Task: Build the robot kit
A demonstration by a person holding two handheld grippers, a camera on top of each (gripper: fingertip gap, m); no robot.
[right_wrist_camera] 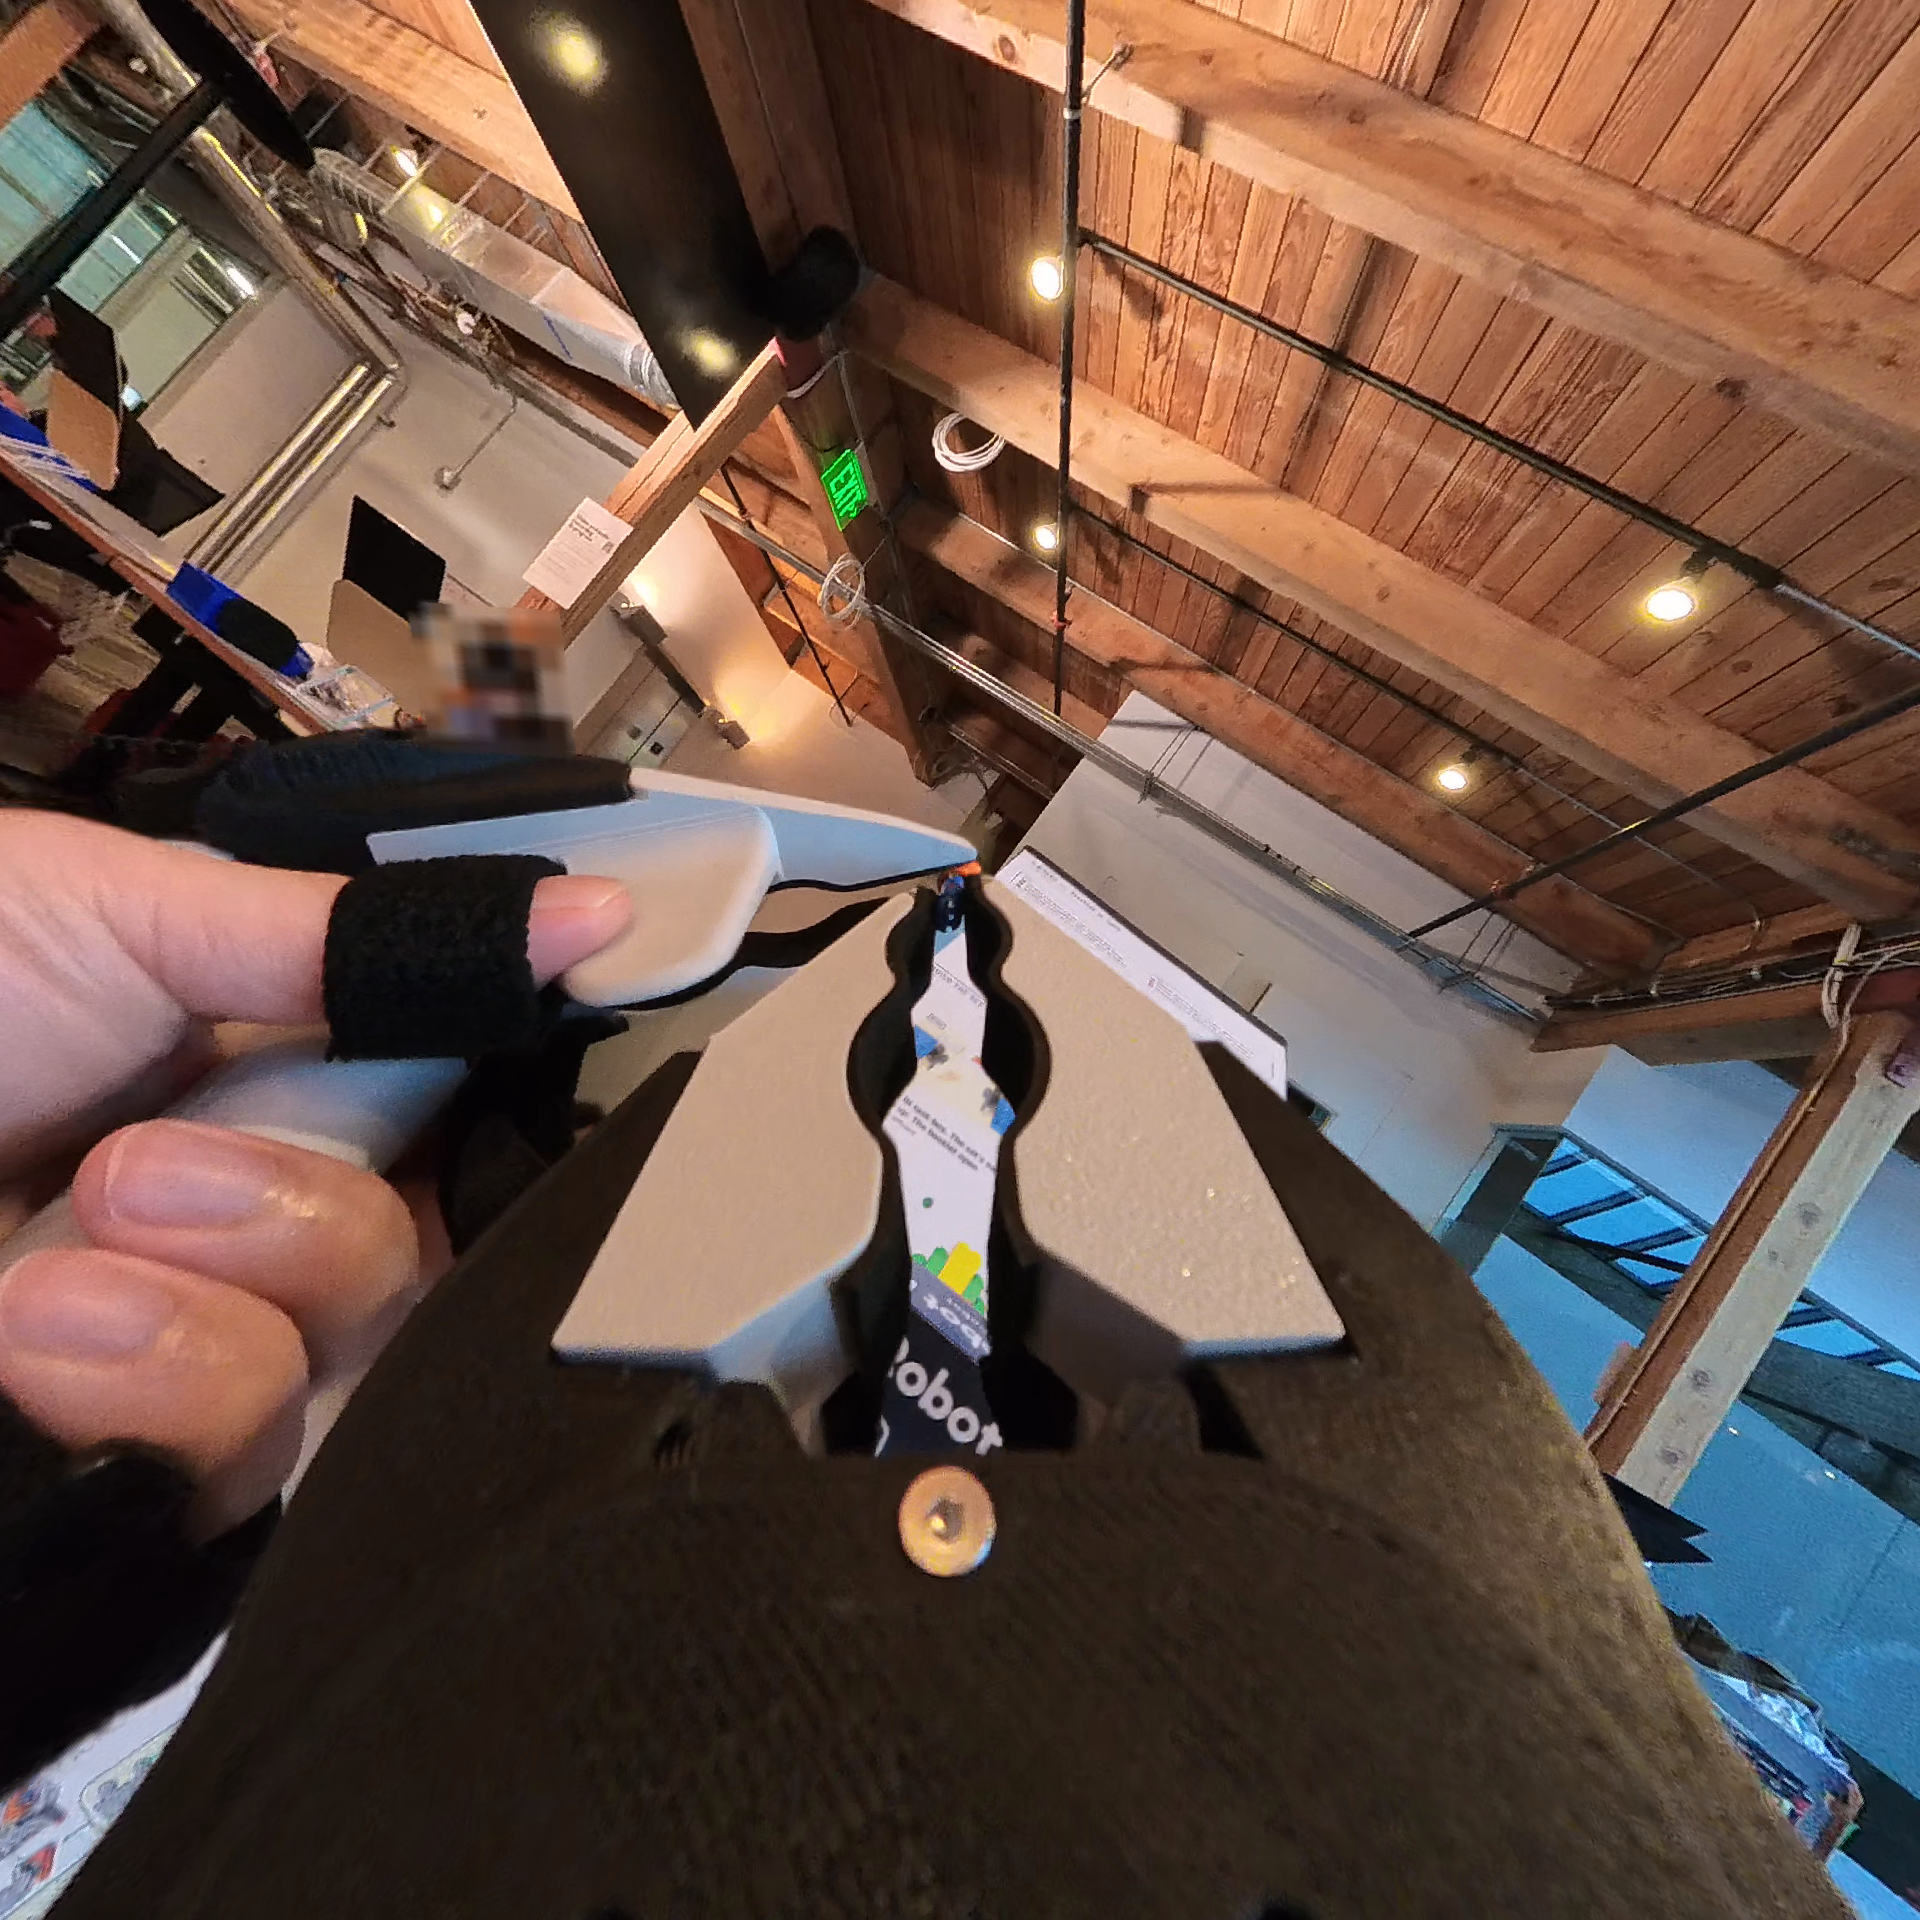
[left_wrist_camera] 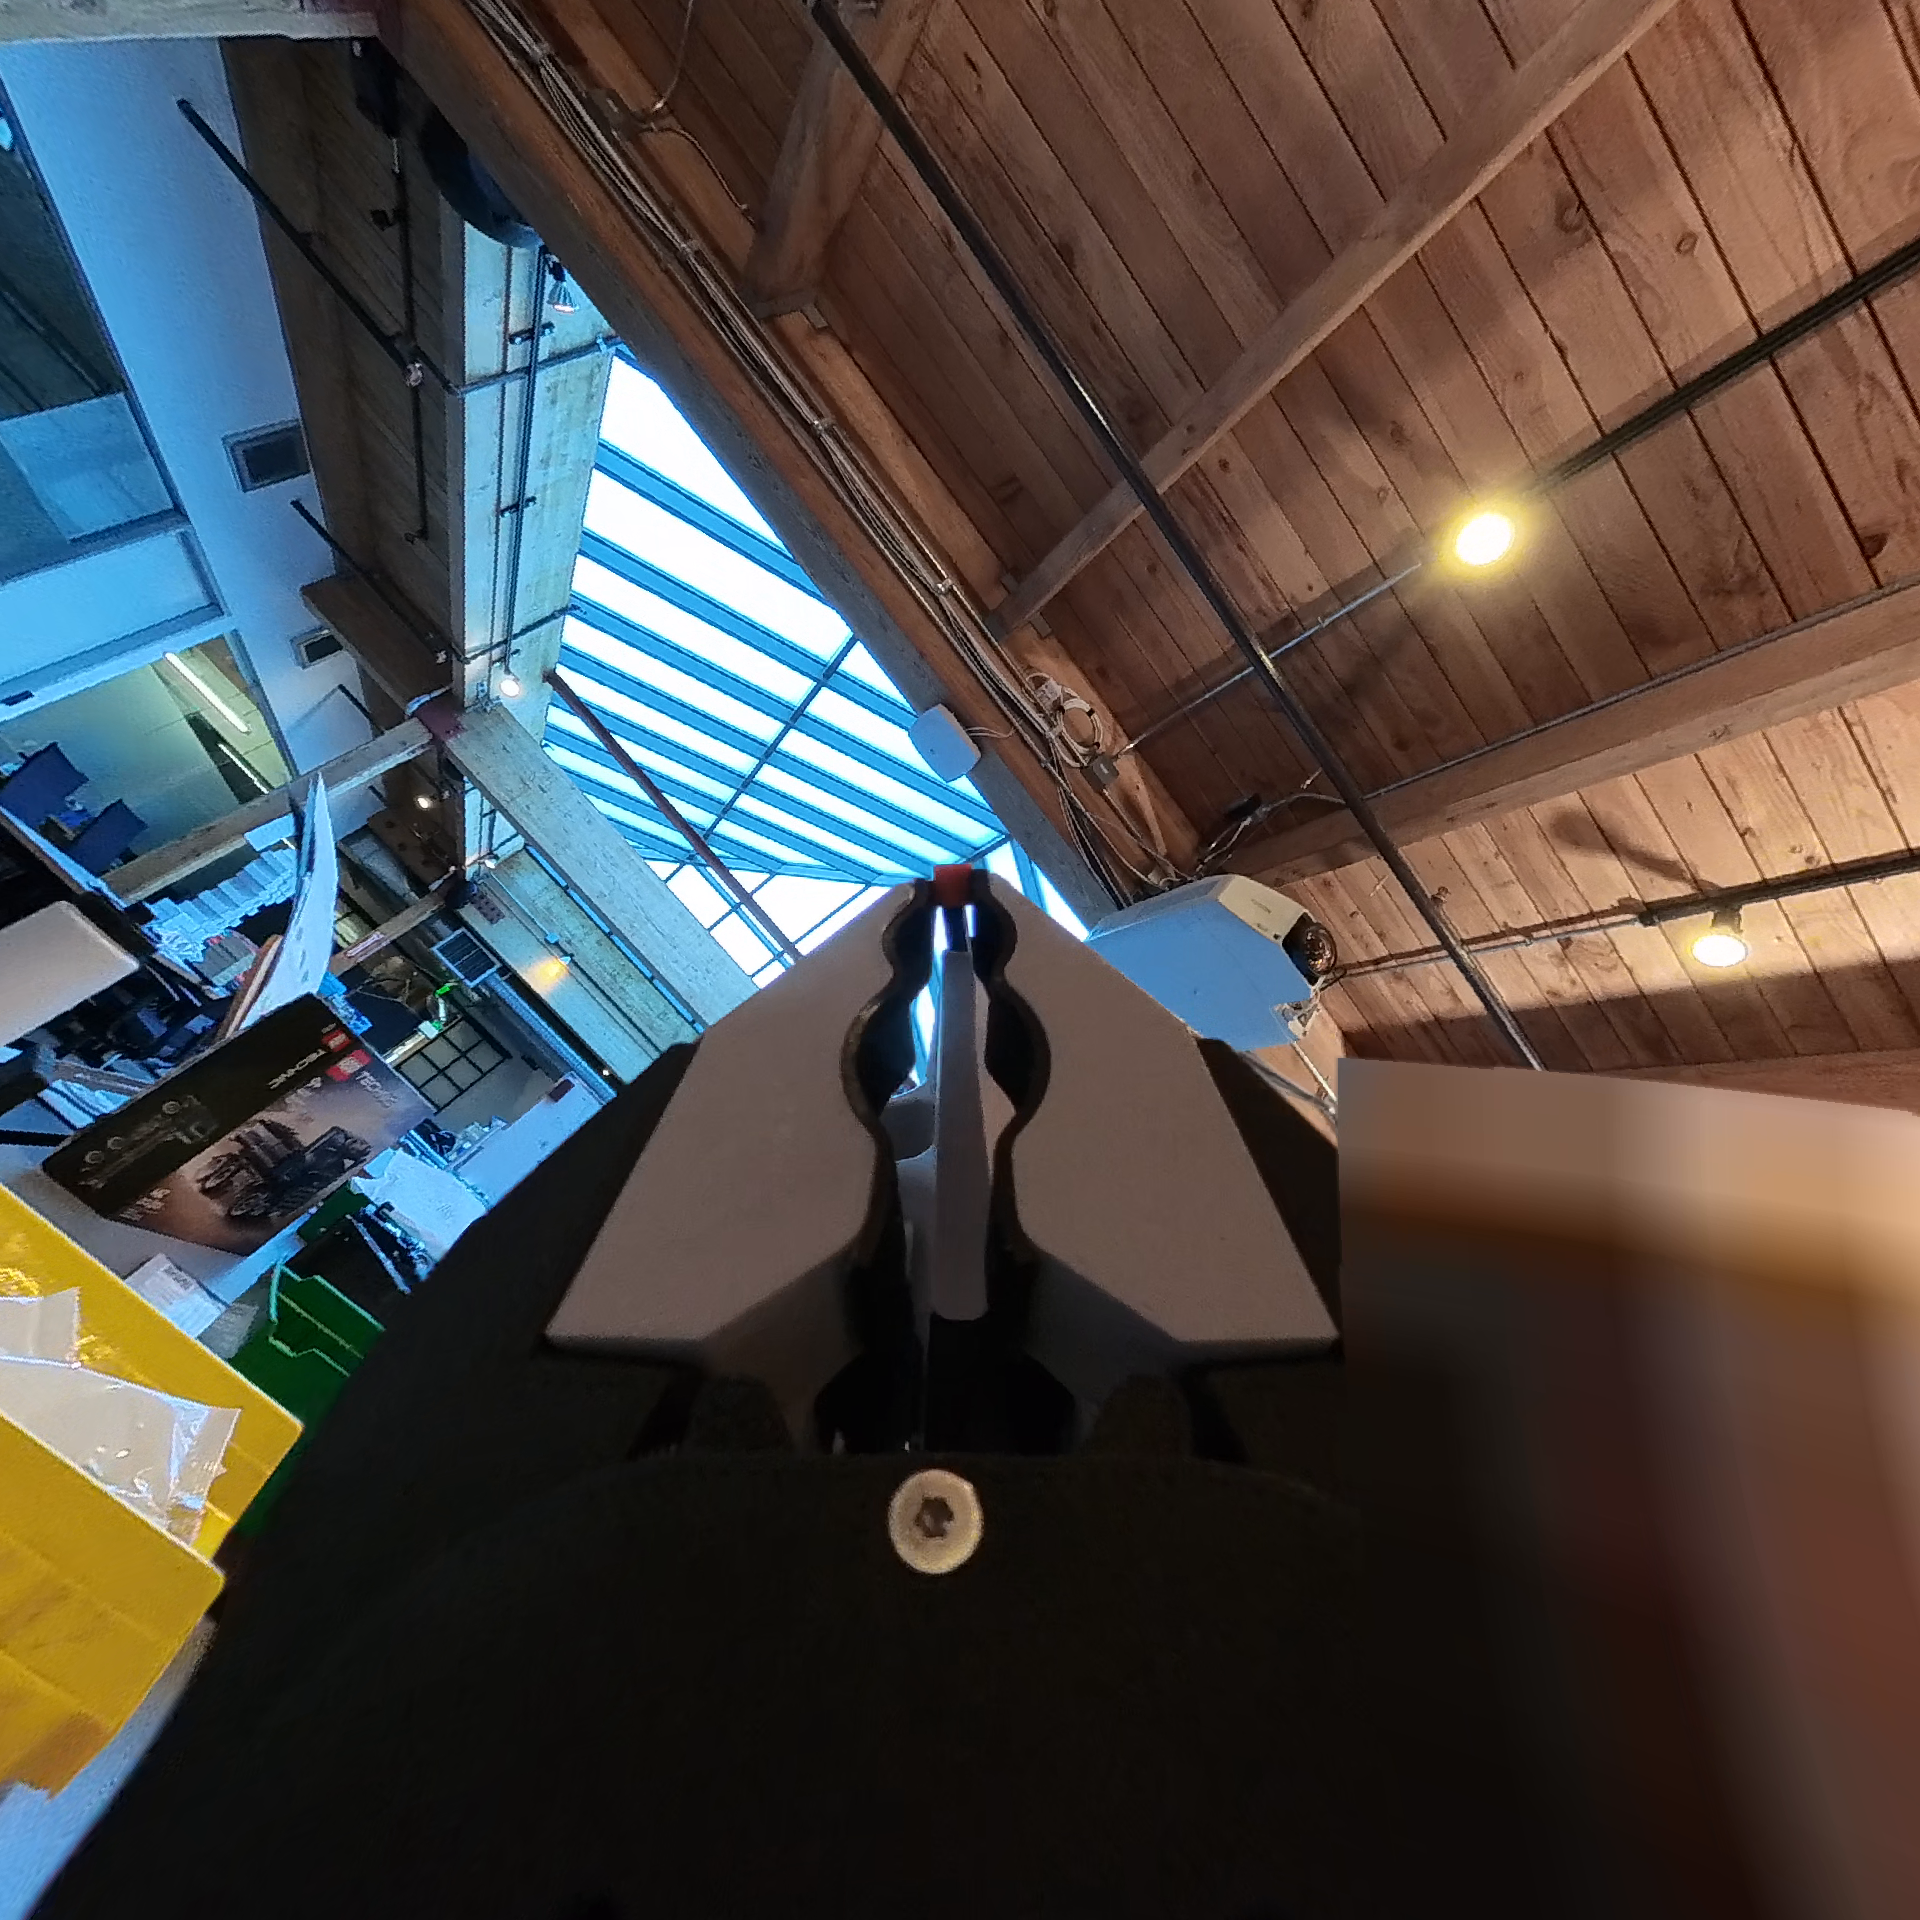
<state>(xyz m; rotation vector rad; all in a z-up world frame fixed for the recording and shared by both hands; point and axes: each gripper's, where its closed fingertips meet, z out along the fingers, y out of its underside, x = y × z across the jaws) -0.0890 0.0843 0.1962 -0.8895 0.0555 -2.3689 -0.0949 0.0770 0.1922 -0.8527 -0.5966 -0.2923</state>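
Observation:
Both grippers point up toward the wooden ceiling. My left gripper is shut on a small red piece pinched at its very tips. A pale grey tapered part shows through the gap behind its fingers. My right gripper is shut on a small dark blue piece at its tips. In the right wrist view the left gripper comes in from the left, held by a hand with black straps. Its tip, with an orange-red bit, meets the right gripper's tip.
A white ceiling-mounted device hangs just right of the left gripper. Yellow bins, a green bin and a black box sit lower left. A white printed board stands behind the right gripper, and a long table is far left. My left and right fingertips are right by each other.

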